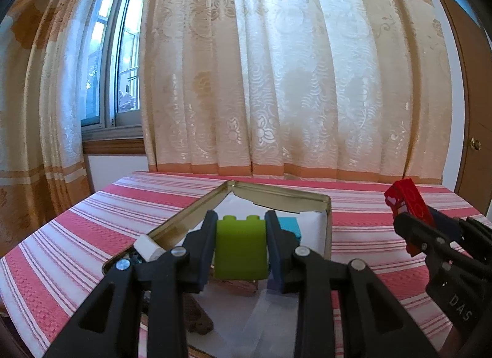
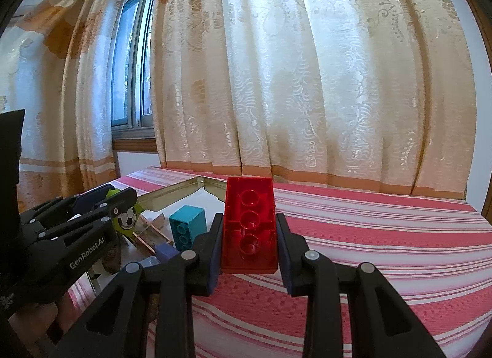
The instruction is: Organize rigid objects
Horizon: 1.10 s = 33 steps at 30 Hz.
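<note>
1. Left wrist view, far left: a small white block (image 1: 148, 247) sits on the near rim of the open metal tin (image 1: 327, 219), half on the edge. It looks perched rather than placed, though the fisheye bend makes its footing hard to judge.

2. Moving right, your left hand-held gripper (image 1: 240, 225) is clamped on the green brick (image 1: 240, 247), pads pressing its two side walls, studs pointing up. You hold it over the paper-lined tin, which suits a straight drop into the box.

3. Just right of it, the blue brick (image 1: 290, 227) already lies inside the tin on the white lining, near the far wall. It marks the tin as the collecting place.

4. At the right edge, your right hand-held gripper (image 1: 413, 228) holds the red brick (image 1: 409, 213), tilted, over the striped counter (image 1: 369, 216) and outside the tin.

5. In the right wrist view, the same gripper (image 2: 249, 244) is closed tight on that red brick (image 2: 249, 228), its hollow underside towards the lens. Gripping the long side walls keeps it from twisting.

6. My reading: both bricks are carried and neither is set down yet. The green one is nearer its place, and the red one waits clear to the side so the two tools do not meet.
</note>
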Each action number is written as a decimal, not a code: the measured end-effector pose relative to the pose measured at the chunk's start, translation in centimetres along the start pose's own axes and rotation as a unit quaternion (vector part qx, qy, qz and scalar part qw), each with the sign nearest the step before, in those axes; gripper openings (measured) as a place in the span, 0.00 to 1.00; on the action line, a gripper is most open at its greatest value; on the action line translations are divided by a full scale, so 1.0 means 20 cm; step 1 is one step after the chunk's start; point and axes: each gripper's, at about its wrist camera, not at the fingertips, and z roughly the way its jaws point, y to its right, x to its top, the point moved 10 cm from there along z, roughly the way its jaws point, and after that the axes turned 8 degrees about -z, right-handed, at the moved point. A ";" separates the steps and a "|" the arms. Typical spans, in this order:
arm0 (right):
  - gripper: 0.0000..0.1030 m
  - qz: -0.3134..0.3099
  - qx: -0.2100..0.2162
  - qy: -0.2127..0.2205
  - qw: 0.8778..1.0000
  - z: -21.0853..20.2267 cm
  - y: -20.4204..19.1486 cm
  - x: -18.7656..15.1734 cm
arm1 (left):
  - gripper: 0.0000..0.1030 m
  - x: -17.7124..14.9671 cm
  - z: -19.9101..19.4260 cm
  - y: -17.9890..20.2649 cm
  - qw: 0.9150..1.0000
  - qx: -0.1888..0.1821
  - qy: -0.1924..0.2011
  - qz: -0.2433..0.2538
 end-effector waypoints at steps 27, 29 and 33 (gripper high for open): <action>0.33 -0.015 0.025 -0.006 1.000 0.07 -0.15 0.02 | 0.29 0.01 0.01 -0.14 1.000 0.016 -0.001 -0.013; 0.33 -0.017 0.027 -0.007 0.999 0.07 -0.16 0.02 | 0.29 0.02 0.02 -0.15 1.000 0.018 -0.001 -0.014; 0.33 -0.019 0.029 -0.008 0.999 0.08 -0.18 0.03 | 0.29 0.02 0.02 -0.15 1.000 0.019 -0.001 -0.013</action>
